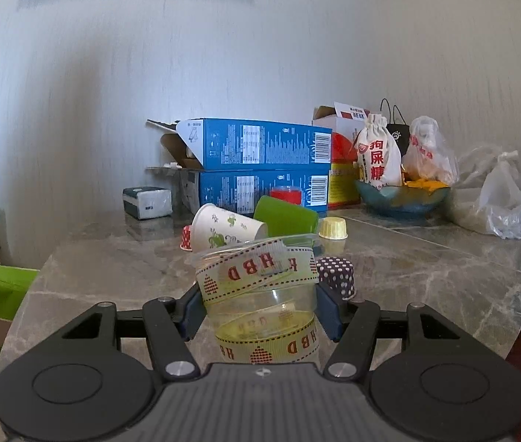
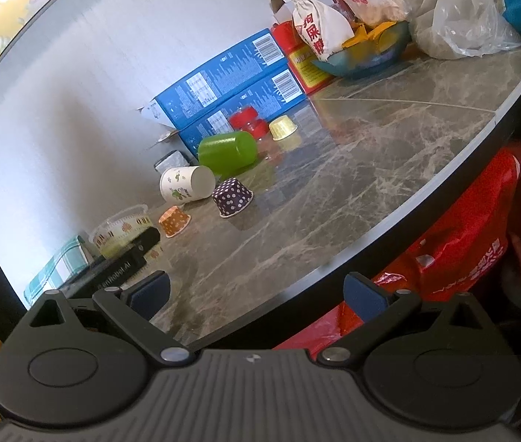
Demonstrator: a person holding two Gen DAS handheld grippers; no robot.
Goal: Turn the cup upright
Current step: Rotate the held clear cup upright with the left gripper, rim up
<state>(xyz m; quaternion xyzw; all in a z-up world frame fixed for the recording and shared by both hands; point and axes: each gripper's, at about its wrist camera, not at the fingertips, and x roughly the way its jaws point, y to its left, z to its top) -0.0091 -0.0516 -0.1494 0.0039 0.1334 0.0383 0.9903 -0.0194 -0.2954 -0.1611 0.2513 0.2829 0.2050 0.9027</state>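
Above the bench [image 1: 426, 269]: left tongs [image 1: 258, 313] clamped on the clear ribbon-wrapped cup [image 1: 256, 287], mouth up.
Right tongs [image 2: 258, 296]: spread wide, holding nothing, at the bench edge.
Behind the cup: paper cup [image 1: 225, 226] and green cup [image 1: 284, 215] on their sides.

Open marble runs along the desk [image 2: 389, 154] near its curved front edge; passage there is unobstructed. Toward the wall edge, a paper cup [image 2: 186, 184] on its side, a green cup [image 2: 227, 149] on its side, a polka-dot cup [image 2: 233, 197] and an orange cup [image 2: 174, 221] crowd together. Stacked blue boxes [image 2: 231, 84] close off the back. A bowl [image 2: 367, 57] and plastic bags [image 2: 463, 18] block the far corner.
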